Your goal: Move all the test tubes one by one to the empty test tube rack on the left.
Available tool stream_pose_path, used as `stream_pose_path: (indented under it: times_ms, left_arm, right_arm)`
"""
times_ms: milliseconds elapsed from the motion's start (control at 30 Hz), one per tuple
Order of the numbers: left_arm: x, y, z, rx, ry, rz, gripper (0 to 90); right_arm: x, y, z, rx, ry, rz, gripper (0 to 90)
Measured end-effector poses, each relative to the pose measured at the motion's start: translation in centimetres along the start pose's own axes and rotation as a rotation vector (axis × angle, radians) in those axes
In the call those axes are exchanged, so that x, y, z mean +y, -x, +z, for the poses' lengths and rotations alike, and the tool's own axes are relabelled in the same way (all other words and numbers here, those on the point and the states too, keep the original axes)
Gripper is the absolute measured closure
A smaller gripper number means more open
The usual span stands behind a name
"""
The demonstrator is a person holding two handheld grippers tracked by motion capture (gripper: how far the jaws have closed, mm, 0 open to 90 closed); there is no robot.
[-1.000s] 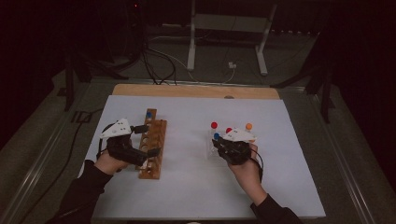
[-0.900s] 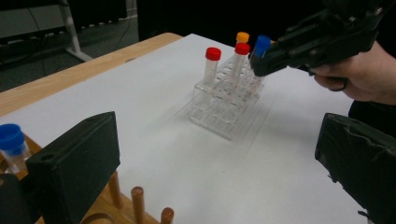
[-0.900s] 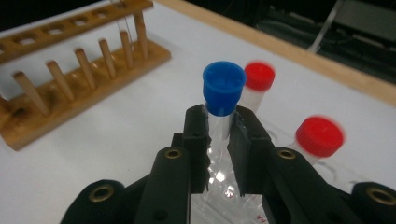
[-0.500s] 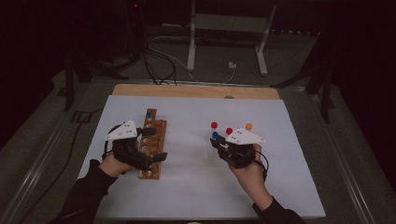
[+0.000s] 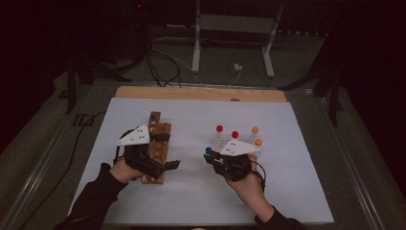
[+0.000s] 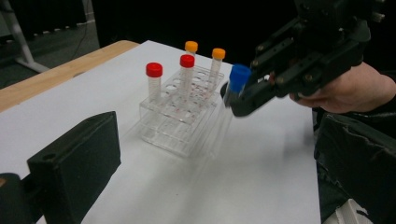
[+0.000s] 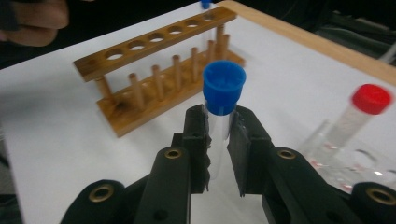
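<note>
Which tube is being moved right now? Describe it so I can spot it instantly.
Start at the clear plastic rack on the white table's right half. Just beside it, the right tongs grip a clear tube upright. Its cap is blue; the rack's tubes have red or orange caps.

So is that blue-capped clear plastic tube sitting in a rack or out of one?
Out. The blue-capped clear plastic tube is clamped in the right tool, in the air between both racks.
</note>
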State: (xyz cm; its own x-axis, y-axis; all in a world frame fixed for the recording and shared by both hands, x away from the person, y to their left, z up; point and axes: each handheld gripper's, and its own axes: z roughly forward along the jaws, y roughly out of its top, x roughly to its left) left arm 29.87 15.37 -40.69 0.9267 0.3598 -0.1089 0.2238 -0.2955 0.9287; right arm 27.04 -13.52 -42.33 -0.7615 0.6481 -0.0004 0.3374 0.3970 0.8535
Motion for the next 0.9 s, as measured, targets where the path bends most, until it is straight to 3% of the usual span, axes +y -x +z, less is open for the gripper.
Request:
stream_pose_path:
  times_ms: [200, 467, 600, 900]
  left_arm:
    - [0.2, 0.5, 1.2, -0.027, -0.013, 0.013, 1.7]
    - [0.3, 1.0, 2.6, -0.066, -0.012, 0.028, 8.9]
    - [0.3, 1.3, 3.2, -0.081, -0.022, 0.039, 17.5]
    - [0.4, 1.8, 4.3, -0.108, -0.022, 0.063, 49.4]
  right_arm:
    - [-0.2, -1.0, 0.4, 0.055, -0.014, -0.001, 76.7]
    - [-0.1, -1.7, 0.3, 0.08, -0.013, -0.009, 76.7]
    - [-0.1, -1.9, 0.4, 0.088, -0.016, -0.012, 76.7]
    - [-0.2, -2.1, 0.5, 0.095, -0.023, -0.012, 76.7]
